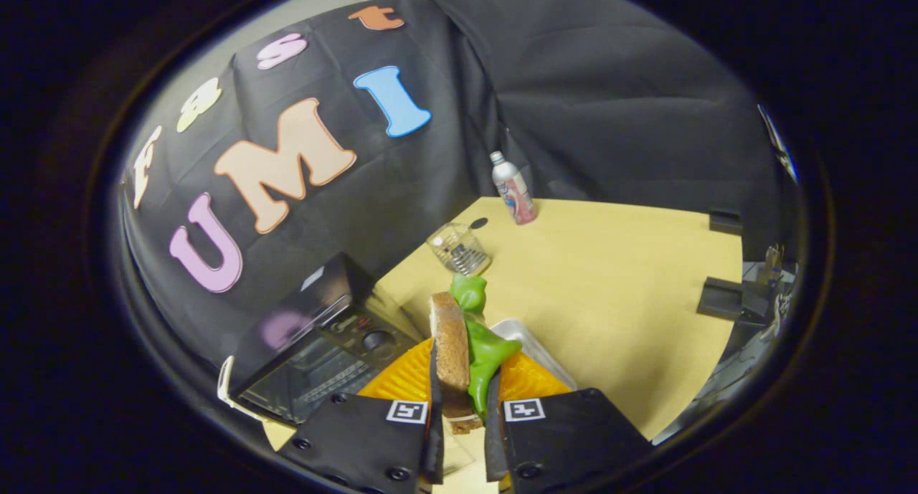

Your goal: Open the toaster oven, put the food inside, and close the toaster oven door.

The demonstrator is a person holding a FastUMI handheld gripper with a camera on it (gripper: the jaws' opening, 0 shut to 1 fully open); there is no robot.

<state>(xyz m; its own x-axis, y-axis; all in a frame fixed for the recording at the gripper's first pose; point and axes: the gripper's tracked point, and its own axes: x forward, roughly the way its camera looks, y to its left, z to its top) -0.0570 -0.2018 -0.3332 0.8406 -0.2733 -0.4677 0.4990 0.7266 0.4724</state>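
Gripper view: my claw (462,415) is narrowed onto a sandwich (465,350) of brown bread and green lettuce, both fingers pressing its sides, above a metal tray (534,347). The black toaster oven (315,343) sits at the tan table's (624,286) wall edge. Beyond stand a glass (459,249) and a bottle (513,188).

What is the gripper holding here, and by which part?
The gripper is shut on a sandwich of bread and green lettuce, clamped at its near end.
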